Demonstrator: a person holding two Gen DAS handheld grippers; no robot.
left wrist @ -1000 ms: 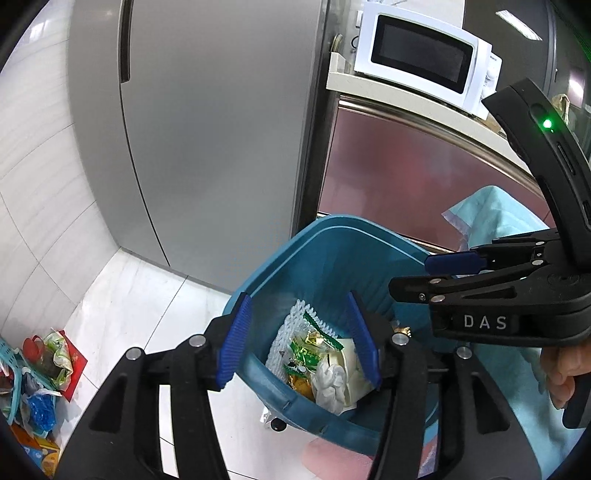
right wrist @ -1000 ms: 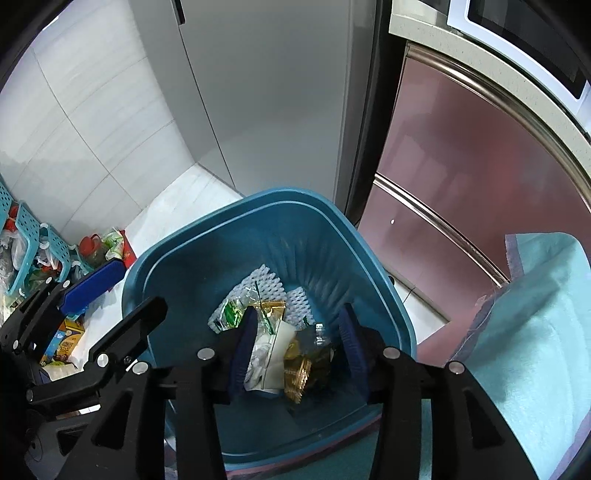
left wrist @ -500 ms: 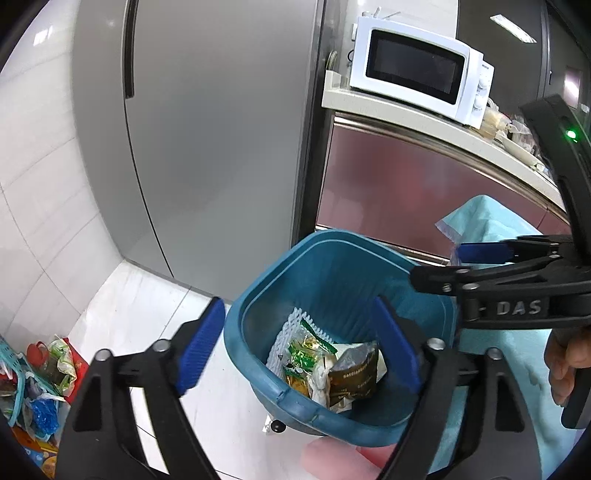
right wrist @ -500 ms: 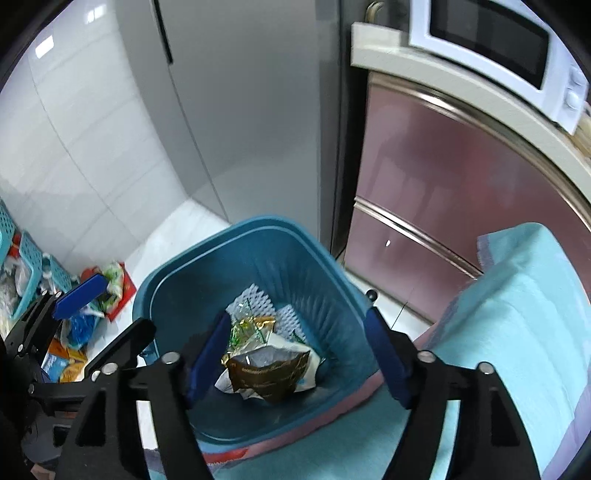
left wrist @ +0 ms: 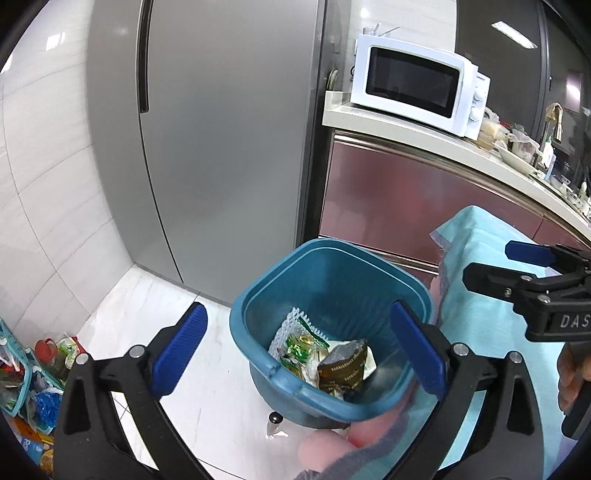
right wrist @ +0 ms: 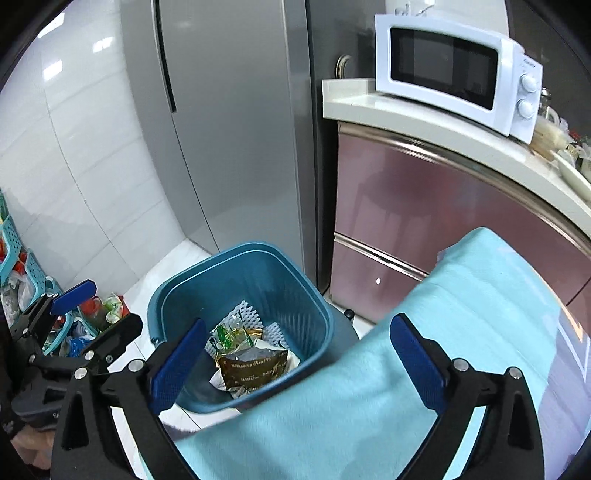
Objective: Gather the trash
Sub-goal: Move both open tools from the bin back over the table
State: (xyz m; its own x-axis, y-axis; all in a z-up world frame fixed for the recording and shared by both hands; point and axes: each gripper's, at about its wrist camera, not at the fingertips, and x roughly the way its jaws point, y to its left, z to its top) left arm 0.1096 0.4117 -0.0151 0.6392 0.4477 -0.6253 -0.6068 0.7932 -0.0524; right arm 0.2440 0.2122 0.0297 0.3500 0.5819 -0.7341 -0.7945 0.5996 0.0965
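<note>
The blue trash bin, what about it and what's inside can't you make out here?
- Blue trash bin base: hidden by its own walls in both views; the teal cloth covers its near corner in the right wrist view.
- Wrappers under the brown packet: covered by it.
- Packet print: too small to read.

Both views are evenly and brightly lit from overhead; a ceiling light strip [left wrist: 513,28] is seen far above the claw. Glare patches sit on the glossy wall tiles [right wrist: 51,72]. Straight lines get bent hard by fisheye distortion, corners are vignetted black, and the cloth [right wrist: 295,424] nearest the claw is smeared with blur.
</note>
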